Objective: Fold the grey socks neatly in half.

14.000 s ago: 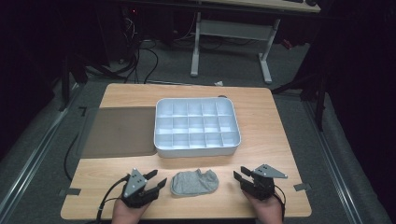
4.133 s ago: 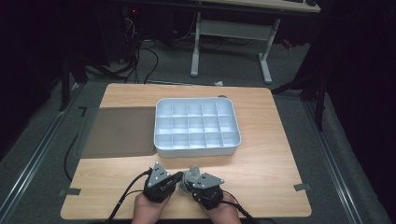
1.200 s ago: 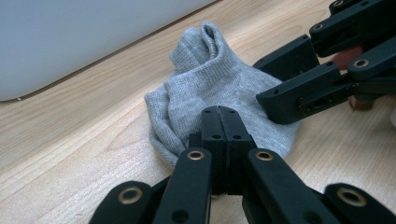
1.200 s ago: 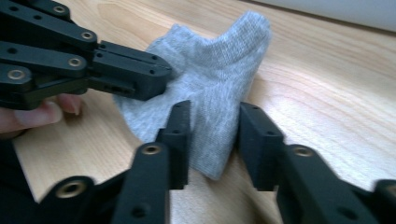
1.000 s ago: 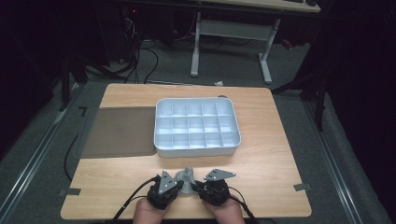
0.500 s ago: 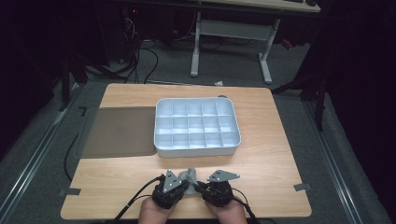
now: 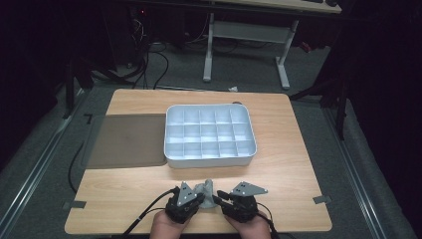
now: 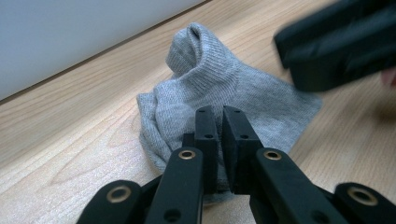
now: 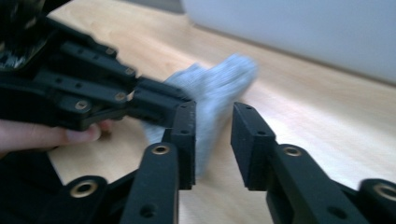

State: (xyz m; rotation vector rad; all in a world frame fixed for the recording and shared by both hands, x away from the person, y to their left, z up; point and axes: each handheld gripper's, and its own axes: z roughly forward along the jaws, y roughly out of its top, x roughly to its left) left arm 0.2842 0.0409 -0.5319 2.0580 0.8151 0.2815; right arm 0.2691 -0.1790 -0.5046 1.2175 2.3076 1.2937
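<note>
Bench (image 7: 298,164) of pale wood carries everything here, seen from the high view with the person's two hands at its near edge. Between those hands lies a small grey knitted sock (image 7: 206,191), bunched up so that its ribbed cuff stands above the rest; it sits on the bench near the front edge, well short of the white plastic compartment tray (image 7: 170,133) that occupies the middle of the bench. A flat dark grey mat (image 7: 127,139) lies just beside the tray on its left side, touching or nearly touching it.

The left gripper (image 8: 222,130) is clenched on the sock: in the left gripper view its two black jaws stand almost together with grey fabric pinched at their lower part, and the sock (image 8: 224,88) spreads out beyond them toward the tray wall. The right gripper (image 9: 213,135) is released, its jaws set apart with a clear gap, and a blurred fold of the sock (image 9: 219,79) rises between and just past them. In the right gripper view the left gripper (image 9: 140,100) reaches in from the left, with a fingertip (image 9: 79,135) of the person's hand behind it. In the high view the left gripper (image 7: 191,199) and the right gripper (image 7: 221,199) sit close on either side of the sock.
</note>
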